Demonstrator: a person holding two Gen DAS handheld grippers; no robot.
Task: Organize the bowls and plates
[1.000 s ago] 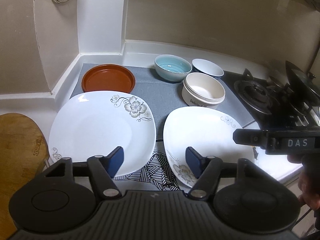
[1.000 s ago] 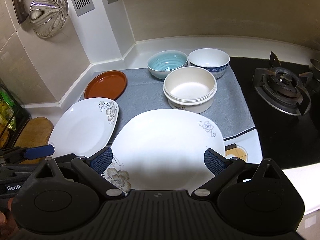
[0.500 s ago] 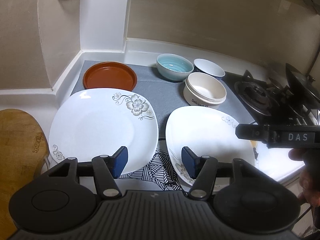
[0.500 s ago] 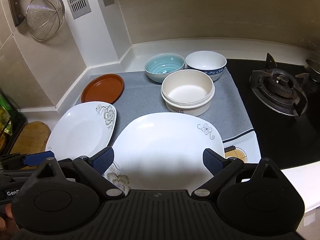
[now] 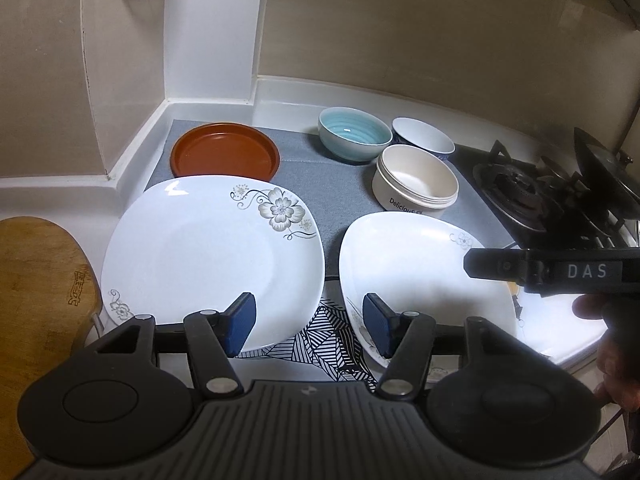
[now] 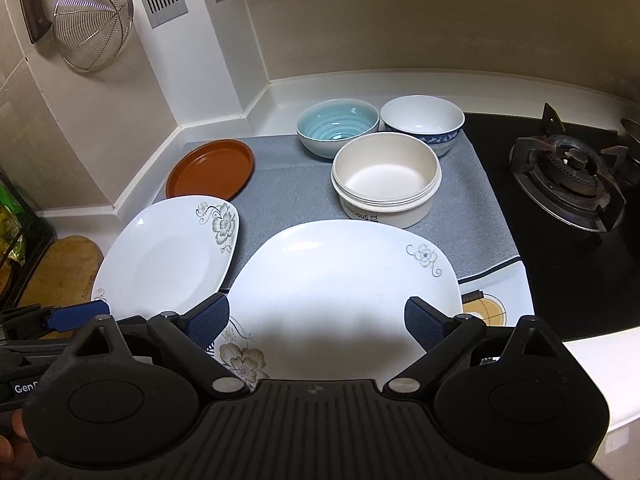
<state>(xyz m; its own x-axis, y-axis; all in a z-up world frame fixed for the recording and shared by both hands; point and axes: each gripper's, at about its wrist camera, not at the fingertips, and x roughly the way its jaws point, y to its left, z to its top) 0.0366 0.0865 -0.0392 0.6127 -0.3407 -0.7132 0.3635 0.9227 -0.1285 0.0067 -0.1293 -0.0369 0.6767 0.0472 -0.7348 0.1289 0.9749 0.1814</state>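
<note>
Two white square plates with flower prints lie on the counter: a left plate and a right plate. Behind them are a brown round plate, a teal bowl, a white-and-blue bowl and a cream bowl stack. My left gripper is open and empty above the gap between the white plates. My right gripper is open and empty over the right plate's near part.
A grey mat lies under the dishes. A gas burner sits at right, a wooden board at left. A wire strainer and a cleaver hang on the wall. A patterned cloth shows between the plates.
The left gripper's jaws have narrowed from 1 s ago. Both views have shifted slightly: the dishes sit a little lower and farther in frame.
</note>
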